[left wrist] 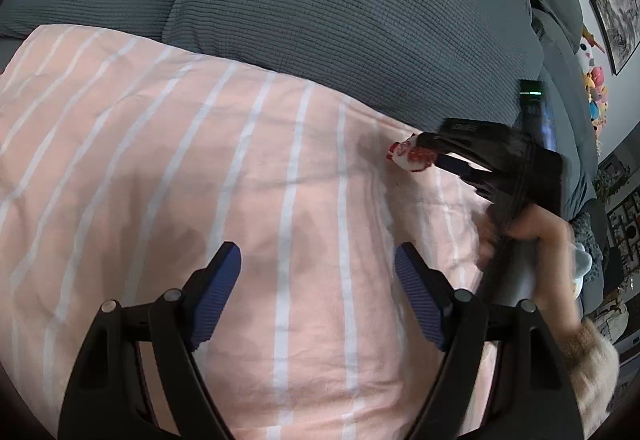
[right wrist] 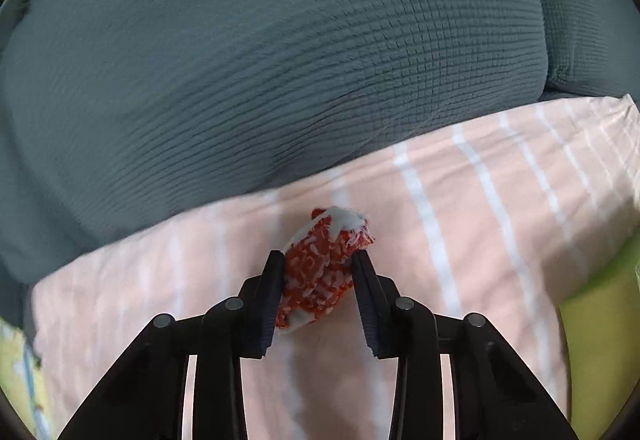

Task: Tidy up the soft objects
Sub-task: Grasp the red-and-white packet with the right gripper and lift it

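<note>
My right gripper point(right wrist: 318, 260) is shut on a small red-and-white fuzzy soft object point(right wrist: 320, 268) and holds it just above a pink pillow with white stripes point(right wrist: 480, 220). In the left wrist view the same soft object point(left wrist: 410, 156) shows at the tip of the right gripper point(left wrist: 416, 155), over the pillow's right part point(left wrist: 200, 159). My left gripper point(left wrist: 318, 260) is open and empty, hovering above the middle of the pink pillow.
A large grey textured cushion point(left wrist: 320, 11) lies behind the pillow, and it also fills the right wrist view point(right wrist: 280, 59). Several colourful plush toys point(left wrist: 596, 87) sit far right by framed pictures point(left wrist: 616, 19). Yellow-green fabric point(right wrist: 600, 320) lies at the right edge.
</note>
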